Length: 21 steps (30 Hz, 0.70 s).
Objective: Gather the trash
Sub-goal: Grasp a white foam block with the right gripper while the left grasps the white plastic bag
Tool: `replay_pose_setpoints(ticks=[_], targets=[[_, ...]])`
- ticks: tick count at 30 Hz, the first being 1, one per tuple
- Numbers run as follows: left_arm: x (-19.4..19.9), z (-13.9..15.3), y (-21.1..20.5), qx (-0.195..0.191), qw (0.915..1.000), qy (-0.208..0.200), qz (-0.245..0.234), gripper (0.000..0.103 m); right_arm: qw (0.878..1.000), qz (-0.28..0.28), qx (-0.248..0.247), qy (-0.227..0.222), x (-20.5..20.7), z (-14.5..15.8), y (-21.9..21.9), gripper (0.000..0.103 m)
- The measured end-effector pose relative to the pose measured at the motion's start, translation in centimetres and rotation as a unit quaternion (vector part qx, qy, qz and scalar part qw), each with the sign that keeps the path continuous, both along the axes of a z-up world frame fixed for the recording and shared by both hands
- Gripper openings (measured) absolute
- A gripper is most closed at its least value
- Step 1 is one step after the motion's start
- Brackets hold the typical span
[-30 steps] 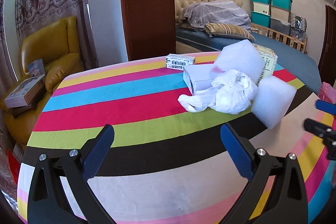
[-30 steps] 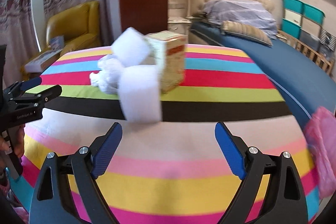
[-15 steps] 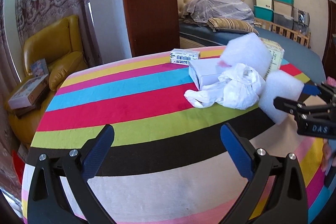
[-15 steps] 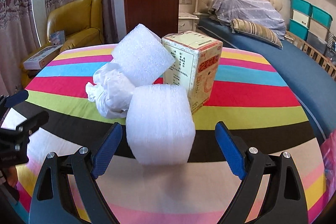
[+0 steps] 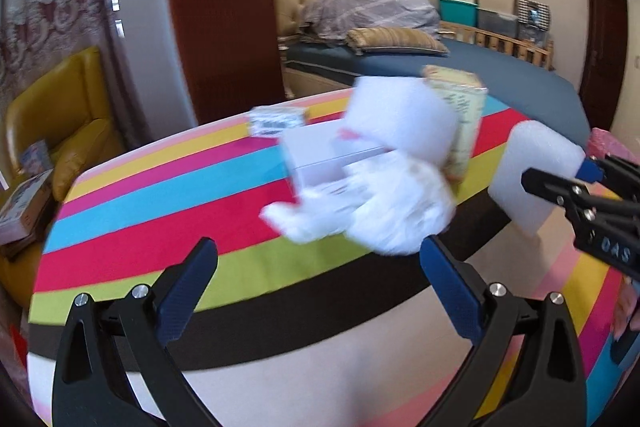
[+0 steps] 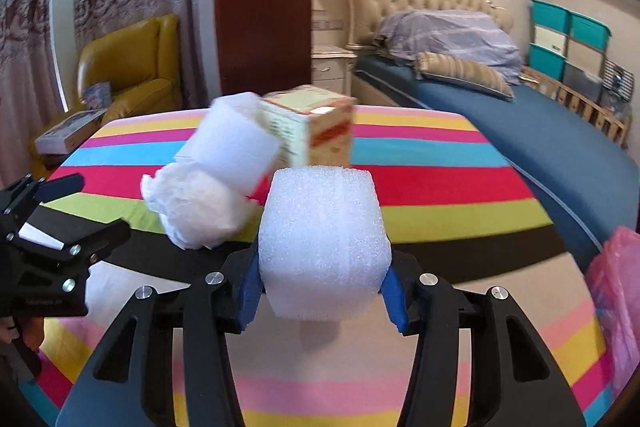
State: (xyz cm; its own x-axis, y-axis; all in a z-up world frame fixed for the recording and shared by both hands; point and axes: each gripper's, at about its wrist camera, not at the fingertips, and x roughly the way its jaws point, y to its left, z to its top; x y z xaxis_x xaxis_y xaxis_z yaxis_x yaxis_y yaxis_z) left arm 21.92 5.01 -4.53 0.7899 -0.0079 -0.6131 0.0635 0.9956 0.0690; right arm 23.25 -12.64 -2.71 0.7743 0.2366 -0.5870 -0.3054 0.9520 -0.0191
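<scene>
The right claw [image 6: 322, 301] is closing, blue pads pressing a white foam block [image 6: 322, 243] at the view's 6 o'clock. The left claw [image 5: 318, 287] gapes wide and empty over the striped desk [image 5: 160, 203], crumpled white bag [image 5: 376, 211] at its 12 o'clock.

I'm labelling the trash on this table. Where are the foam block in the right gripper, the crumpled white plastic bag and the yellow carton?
foam block [image 6: 324, 247]: right wrist view, middle of its front face.
crumpled white plastic bag [image 6: 196, 207]: right wrist view, middle of the bundle.
yellow carton [image 6: 330, 135]: right wrist view, its printed side face.
</scene>
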Motion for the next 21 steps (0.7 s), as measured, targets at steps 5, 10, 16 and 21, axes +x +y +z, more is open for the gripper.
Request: replay_pose_setpoints(ticks=[5,10,16,21], targets=[[2.7,-0.4,-2.1,-0.036,0.9989,0.018,-0.026,0.098,1.000,-0.027,0.005,0.002,-0.8,-0.3,-2.6,0.048],[5.2,-0.9,-3.8,-0.036,0.9985,0.030,-0.028,0.098,0.999,-0.039,0.029,0.013,-0.5,-0.8,-4.2,0.048],[6.3,-2.6,-4.1,-0.034,0.9967,0.070,-0.024,0.052,0.999,-0.034,0.032,0.021,0.2,-1.0,-3.8,0.048],[3.7,-1.9,-2.7,-0.050,0.9978,0.044,-0.007,0.043,0.999,-0.029,0.033,0.029,0.5,-1.2,-3.5,0.048]])
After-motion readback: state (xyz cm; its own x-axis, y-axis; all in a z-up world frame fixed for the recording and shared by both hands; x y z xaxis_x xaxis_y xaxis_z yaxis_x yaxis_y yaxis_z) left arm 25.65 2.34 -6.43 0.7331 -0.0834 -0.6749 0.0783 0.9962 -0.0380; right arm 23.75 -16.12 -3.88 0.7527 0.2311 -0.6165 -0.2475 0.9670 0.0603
